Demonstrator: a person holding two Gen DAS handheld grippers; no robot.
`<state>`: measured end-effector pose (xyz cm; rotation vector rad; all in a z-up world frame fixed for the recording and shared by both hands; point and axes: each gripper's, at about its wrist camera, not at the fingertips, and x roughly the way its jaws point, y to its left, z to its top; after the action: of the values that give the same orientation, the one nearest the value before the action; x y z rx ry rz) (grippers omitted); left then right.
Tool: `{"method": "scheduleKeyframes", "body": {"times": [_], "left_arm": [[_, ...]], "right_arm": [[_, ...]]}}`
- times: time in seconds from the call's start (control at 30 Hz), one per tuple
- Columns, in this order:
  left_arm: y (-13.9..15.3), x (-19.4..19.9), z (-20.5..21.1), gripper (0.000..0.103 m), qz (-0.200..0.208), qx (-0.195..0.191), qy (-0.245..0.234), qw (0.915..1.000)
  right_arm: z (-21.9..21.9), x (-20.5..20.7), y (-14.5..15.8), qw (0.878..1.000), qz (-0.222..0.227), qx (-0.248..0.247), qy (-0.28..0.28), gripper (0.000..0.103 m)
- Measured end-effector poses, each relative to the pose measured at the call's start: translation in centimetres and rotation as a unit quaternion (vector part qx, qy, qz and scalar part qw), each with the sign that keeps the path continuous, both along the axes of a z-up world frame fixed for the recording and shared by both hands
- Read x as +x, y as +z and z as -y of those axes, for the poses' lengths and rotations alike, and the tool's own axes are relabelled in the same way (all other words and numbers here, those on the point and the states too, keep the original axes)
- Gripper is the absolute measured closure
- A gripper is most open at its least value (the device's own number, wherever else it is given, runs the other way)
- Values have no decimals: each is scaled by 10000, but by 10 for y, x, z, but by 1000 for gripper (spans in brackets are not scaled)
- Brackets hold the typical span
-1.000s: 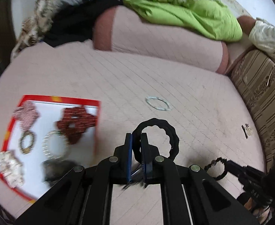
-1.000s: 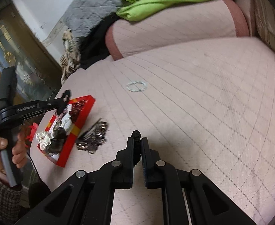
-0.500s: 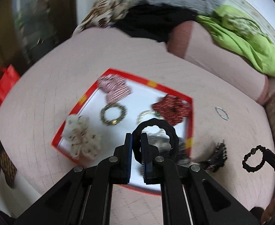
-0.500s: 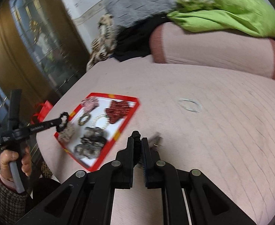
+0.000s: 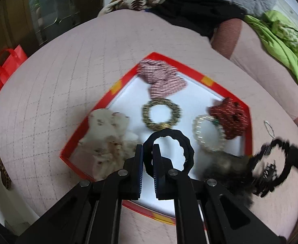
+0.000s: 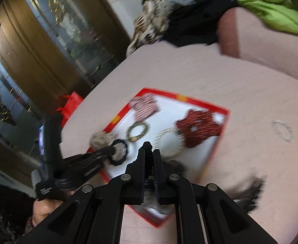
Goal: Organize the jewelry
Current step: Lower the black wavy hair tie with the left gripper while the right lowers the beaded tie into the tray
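Two grippers: both are above the red tray, each one pinching a black ring.
Left gripper (image 5: 148,154): its jaws are pressed together on a black hair tie (image 5: 169,151), which stands up from the tips like a loop over the white floor of the tray.
Right gripper (image 6: 149,152): its jaws are nearly together on a thin black piece; the left view shows it as a black beaded bracelet (image 5: 270,166) hanging at the tip, blurred, over the right corner of the tray.
Tray (image 5: 120,85): red rim with yellow marks, white inside, lying on the pink quilted bed (image 5: 67,71).
Inside the tray: a striped pink scrunchie (image 5: 161,79) at the far corner, a gold-green beaded ring (image 5: 161,113) in the middle, a cream flowered scrunchie (image 5: 108,140) at the left edge, a dark red scrunchie (image 5: 228,118) at the right, and a pearl-like bracelet (image 5: 207,136) touching the red one.
Near corner of the tray: something dark and furry (too blurred to name).
Outside the tray: a pale thin bracelet (image 6: 283,131) lies alone on the bed, well apart to the right.
Person: a hand (image 6: 42,209) grips the handle of the left gripper.
Farther away: a green blanket (image 5: 281,40) on a pink bolster, and a red bag (image 5: 7,65) beside the bed.
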<state>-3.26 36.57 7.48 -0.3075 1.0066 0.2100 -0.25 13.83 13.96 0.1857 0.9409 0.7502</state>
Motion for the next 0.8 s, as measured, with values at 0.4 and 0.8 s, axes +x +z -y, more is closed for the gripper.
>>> {"method": "scheduleKeyframes", "body": {"times": [0.4, 0.8], "left_arm": [[-15, 1, -16, 94, 249, -211, -4, 9995], [-3, -11, -5, 66, 831, -175, -56, 9964]], "right_arm": [[-84, -26, -60, 9907, 10, -1085, 823, 92], [-66, -34, -46, 9933, 46, -988, 604, 69]]}}
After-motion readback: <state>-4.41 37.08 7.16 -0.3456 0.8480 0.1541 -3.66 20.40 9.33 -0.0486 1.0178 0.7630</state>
